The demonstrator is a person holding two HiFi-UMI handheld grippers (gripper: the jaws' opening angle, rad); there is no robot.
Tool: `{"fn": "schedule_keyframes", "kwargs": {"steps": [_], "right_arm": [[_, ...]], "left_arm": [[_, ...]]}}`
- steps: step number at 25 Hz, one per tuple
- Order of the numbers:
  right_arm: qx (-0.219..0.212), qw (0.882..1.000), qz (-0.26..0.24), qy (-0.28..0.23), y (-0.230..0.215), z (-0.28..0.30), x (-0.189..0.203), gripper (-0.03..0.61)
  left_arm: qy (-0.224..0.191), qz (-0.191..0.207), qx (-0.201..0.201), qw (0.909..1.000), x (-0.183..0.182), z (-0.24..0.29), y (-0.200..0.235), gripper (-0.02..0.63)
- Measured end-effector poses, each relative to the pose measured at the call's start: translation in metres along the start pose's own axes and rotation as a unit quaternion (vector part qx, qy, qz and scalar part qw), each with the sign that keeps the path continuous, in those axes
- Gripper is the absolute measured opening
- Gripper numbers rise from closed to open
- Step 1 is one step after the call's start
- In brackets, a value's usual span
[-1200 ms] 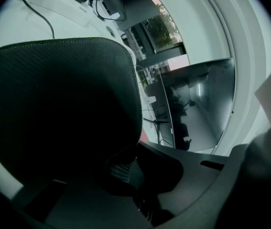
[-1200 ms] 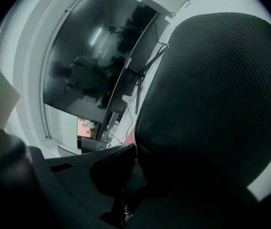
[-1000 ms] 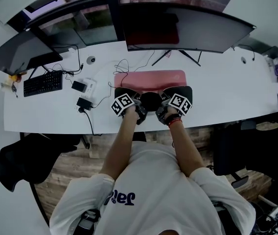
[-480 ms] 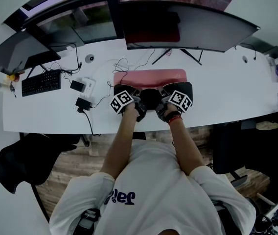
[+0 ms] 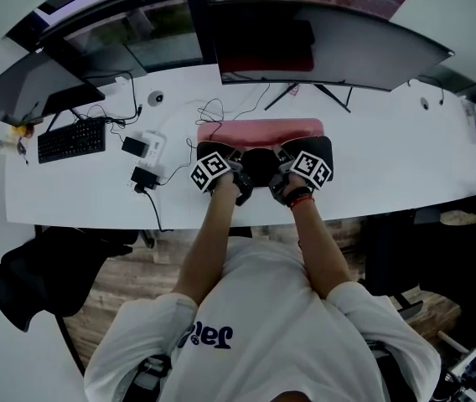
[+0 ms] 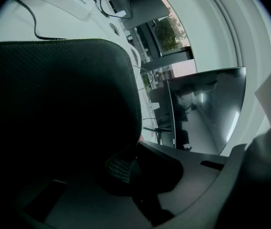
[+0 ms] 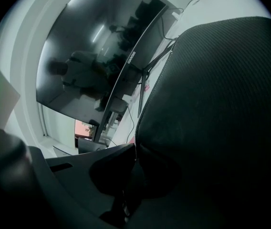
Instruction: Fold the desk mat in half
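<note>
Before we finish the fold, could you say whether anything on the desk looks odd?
Nothing is spilled or damaged. The desk mat is partly folded, black underside up, its lifted edge clamped by the left gripper and right gripper. Loose cables tangle beside its far left corner.

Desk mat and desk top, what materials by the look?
Desk mat: likely faux leather or rubber-backed fabric; black underside shows fine matte grain and a stitched rim, other face pink. Desk: smooth matte white, probably laminate, unconfirmed.
</note>
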State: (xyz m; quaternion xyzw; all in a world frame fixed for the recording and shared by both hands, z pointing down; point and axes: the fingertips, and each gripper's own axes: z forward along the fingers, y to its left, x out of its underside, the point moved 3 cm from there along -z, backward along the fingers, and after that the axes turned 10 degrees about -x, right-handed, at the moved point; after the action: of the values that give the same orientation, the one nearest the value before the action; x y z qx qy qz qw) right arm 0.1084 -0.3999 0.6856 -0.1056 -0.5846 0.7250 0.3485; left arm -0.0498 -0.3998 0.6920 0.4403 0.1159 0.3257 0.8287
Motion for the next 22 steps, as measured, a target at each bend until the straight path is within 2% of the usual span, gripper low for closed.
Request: {"fn": "schedule_keyframes", "kwargs": {"steps": [14,22], "right_arm": [[0.004,1.000,0.000,0.000,0.000,0.021,-0.012,0.048],[0.004,1.000,0.003,-0.015,-0.002,0.034,-0.022,0.049]], "left_arm": [[0.004,-0.018,0.007,0.9998,-0.017,0.014,-0.006,0.034],[0.008,-0.008,0.033,0.9994,-0.028,0.029,-0.011,0.034]]}}
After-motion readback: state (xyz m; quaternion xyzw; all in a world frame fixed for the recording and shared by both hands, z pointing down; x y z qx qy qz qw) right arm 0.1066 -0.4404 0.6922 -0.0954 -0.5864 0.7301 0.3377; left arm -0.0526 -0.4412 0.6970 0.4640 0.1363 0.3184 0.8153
